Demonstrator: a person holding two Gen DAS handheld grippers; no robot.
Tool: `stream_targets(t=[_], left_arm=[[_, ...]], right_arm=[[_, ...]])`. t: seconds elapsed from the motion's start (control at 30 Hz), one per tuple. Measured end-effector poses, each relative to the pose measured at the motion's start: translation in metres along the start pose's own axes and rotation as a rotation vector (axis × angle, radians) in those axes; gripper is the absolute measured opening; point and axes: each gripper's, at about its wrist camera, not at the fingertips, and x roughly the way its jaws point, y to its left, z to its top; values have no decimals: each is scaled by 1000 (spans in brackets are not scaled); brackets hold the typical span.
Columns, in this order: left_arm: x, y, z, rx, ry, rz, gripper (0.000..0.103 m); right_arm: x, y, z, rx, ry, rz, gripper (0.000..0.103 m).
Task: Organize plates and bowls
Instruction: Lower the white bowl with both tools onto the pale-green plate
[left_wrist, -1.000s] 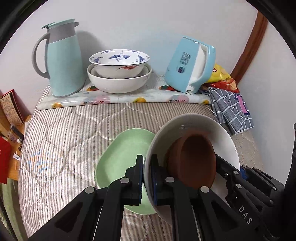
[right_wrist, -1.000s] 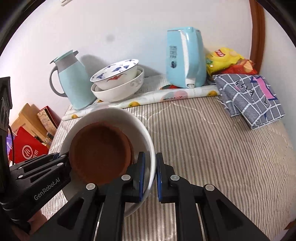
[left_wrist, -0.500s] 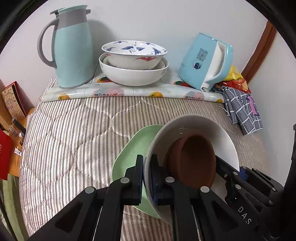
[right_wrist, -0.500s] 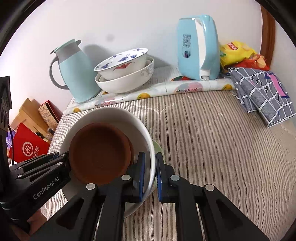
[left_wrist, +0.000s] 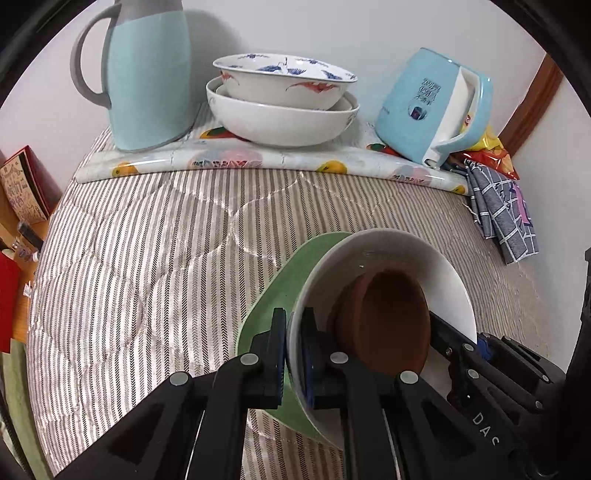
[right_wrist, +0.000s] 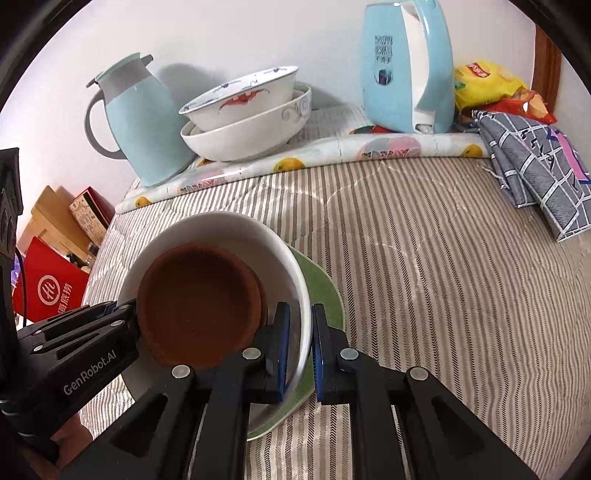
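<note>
Between the two of them, the left hand-held gripper (left_wrist: 294, 356) and right hand-held gripper (right_wrist: 298, 350) each clamp the white bowl's (left_wrist: 399, 254) rim, seemingly steadying its nested brown bowl (right_wrist: 197, 308) above the green plate (right_wrist: 321, 291).

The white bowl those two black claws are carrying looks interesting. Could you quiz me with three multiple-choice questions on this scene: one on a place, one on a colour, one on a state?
1. Where is the brown dish?
A. Inside the white bowl
B. On the grey cloth
C. Beside the kettle

2. What colour is the plate under the white bowl?
A. Red
B. Green
C. Blue

3. How is the right gripper?
A. Wide open, empty
B. Out of view
C. Shut on the white bowl's rim

Answers: 1 A, the brown dish sits within the bowl's wall. 2 B, a green edge shows beneath the bowl. 3 C, its fingers stand on either side of the rim.
</note>
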Motion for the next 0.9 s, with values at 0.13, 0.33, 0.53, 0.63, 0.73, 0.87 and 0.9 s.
stream_targets(t=[0.13,0.33,0.53,0.63,0.73,0.87,0.9], left_arm=[[8,4,1,0,7,-3,8],[13,9,4,-10,10,-31,9],[13,10,3,3,-3,-29,12],[13,11,3,0,1,-38,12],[13,11,2,7,6,-35,14],[10,13,0,-4,13,-47,16],[7,12,-1,1,12,-48,17]], right_arm=[[9,0,1,0,14,0,11],[12,3,3,-10,5,-4,12],[12,3,3,-34,7,-2,13],[12,3,3,-42,7,-21,18],[11,0,2,-41,7,-18,22],[7,0,-1,-44,3,-16,23],[6,0,-1,-43,1,-16,26]])
